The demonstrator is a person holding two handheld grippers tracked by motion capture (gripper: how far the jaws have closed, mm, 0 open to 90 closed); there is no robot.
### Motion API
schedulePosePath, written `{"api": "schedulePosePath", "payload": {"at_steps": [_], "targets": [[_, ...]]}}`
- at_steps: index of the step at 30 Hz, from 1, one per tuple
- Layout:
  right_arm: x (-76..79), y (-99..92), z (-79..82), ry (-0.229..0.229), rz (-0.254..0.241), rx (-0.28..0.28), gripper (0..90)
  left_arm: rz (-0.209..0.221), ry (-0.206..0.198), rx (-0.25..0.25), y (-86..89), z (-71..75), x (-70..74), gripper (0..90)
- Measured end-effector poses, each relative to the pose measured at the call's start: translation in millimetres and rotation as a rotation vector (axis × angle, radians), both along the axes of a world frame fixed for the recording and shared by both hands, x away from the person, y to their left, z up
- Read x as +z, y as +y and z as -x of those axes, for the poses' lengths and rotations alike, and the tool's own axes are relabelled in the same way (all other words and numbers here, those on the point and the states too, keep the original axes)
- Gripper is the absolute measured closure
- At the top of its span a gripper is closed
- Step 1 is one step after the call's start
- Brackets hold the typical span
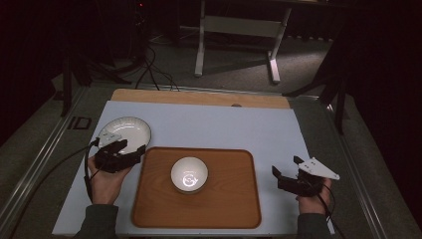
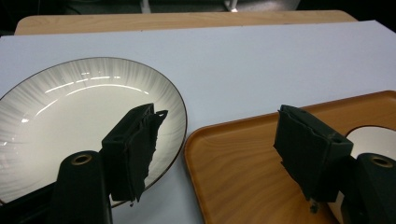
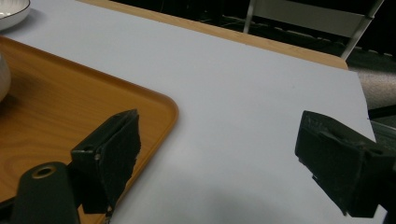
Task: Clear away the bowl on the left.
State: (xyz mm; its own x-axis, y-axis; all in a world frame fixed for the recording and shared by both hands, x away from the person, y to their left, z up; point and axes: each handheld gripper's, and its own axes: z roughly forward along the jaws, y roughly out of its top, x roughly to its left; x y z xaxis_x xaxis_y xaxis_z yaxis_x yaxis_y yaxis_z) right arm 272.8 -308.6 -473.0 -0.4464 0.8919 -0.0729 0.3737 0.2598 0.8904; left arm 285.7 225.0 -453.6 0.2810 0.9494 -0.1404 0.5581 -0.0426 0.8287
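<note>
I see left gripper (image 1: 130,148) jaws spread wide, straddling gap between white ribbed plate (image 1: 130,128) and brown wooden tray (image 1: 229,199); white bowl (image 1: 189,174) mid-tray. Right gripper (image 1: 286,167) spread, over pale blue table cover (image 1: 219,124). Dark room.

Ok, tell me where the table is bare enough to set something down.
Widest patch: the far strip of the mat, from the plate across to the right edge, beyond the tray. Also bare: right of the tray, by the right gripper. Crowded: near left, where the left gripper sits between plate and tray. The bowl takes the tray's middle.
</note>
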Motion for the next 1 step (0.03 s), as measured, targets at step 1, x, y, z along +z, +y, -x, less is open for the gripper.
{"api": "schedulePosePath", "payload": {"at_steps": [1], "targets": [[0.0, -0.3, -0.1, -0.001, 0.0, 0.0, 13.7, -0.002, -0.003, 0.001, 0.3, 0.0, -0.5, 30.4]]}}
